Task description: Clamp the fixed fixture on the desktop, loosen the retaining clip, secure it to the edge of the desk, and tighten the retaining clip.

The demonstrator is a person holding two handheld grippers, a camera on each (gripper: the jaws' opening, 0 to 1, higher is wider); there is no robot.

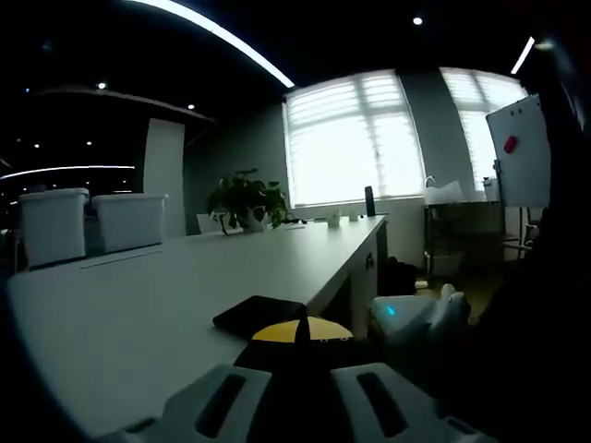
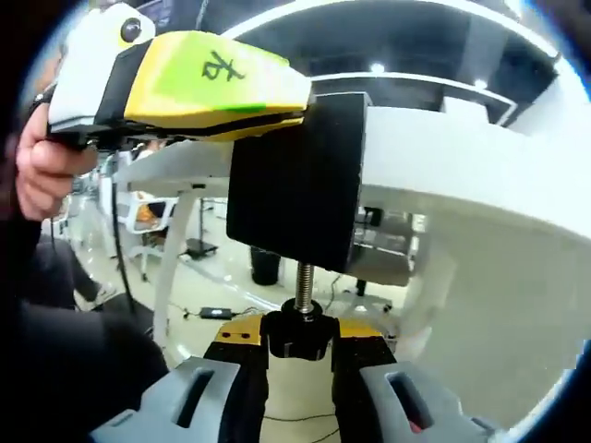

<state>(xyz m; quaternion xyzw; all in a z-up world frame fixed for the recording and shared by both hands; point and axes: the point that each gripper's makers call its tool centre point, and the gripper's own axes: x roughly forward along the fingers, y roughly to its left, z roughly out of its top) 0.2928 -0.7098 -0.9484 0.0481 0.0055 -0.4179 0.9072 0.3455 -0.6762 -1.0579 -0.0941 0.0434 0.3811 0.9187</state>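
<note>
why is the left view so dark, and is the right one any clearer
Left gripper view: the bright windows backlight it, so the desk edge and the black clamp go murky. Right gripper view: evenly lit, the clamp's screw knob fairly sharp, with fisheye bending the desk's edge.

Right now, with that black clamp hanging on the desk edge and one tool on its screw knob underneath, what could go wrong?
1. The right gripper holds only the small knob; it could slip off while turning.
2. The black clamp may not be tight yet, so it could tilt or slide along the desk edge.
3. The left gripper steadies the clamp from above; letting go too early might drop it.
</note>
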